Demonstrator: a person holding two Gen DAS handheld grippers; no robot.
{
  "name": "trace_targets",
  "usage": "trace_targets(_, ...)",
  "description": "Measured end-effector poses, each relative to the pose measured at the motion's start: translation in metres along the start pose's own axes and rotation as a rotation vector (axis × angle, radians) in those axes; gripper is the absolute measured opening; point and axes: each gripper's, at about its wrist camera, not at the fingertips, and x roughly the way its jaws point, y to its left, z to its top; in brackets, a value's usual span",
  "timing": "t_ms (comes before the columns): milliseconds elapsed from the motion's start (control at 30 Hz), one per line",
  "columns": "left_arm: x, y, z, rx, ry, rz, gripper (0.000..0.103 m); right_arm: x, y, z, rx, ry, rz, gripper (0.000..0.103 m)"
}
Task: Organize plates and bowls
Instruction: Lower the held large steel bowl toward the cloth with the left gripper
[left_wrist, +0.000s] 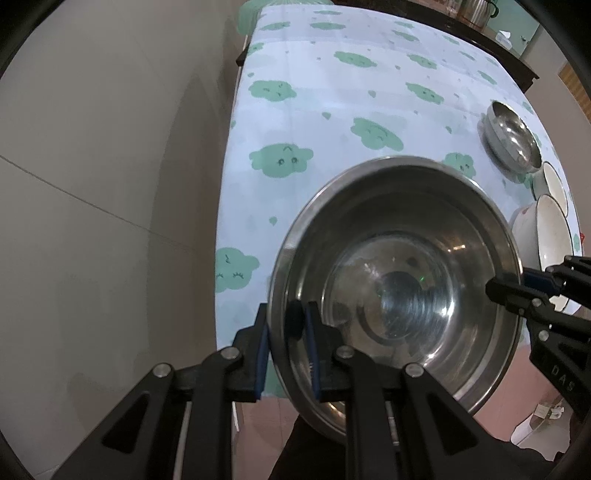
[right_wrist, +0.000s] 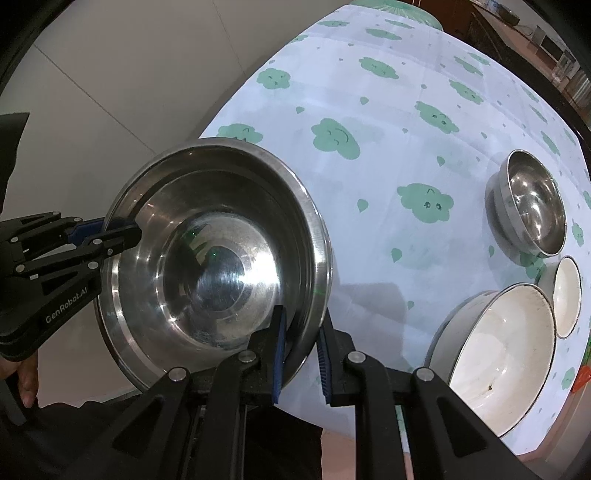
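Both tools, left (left_wrist: 286, 350) and right (right_wrist: 301, 354), pinching shiny scuffed steel bowl (left_wrist: 399, 280) rim

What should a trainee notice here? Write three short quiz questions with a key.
1. Fill in: the left gripper and the right gripper both clamp the large steel bowl by its ____.
2. True or false: the large steel bowl holds food.
3. How many white bowls stand on the tablecloth? A one, B two, C four.

Key: 1 rim; 2 false; 3 B.
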Motion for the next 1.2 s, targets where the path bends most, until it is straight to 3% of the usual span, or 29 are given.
trace_targets(1200, 0.013, 0.004, 0.0, -0.017, 0.025, -0.021, 0.016, 0.011, 0.001, -0.001, 0.0, -0.004, -0.012, 0.018)
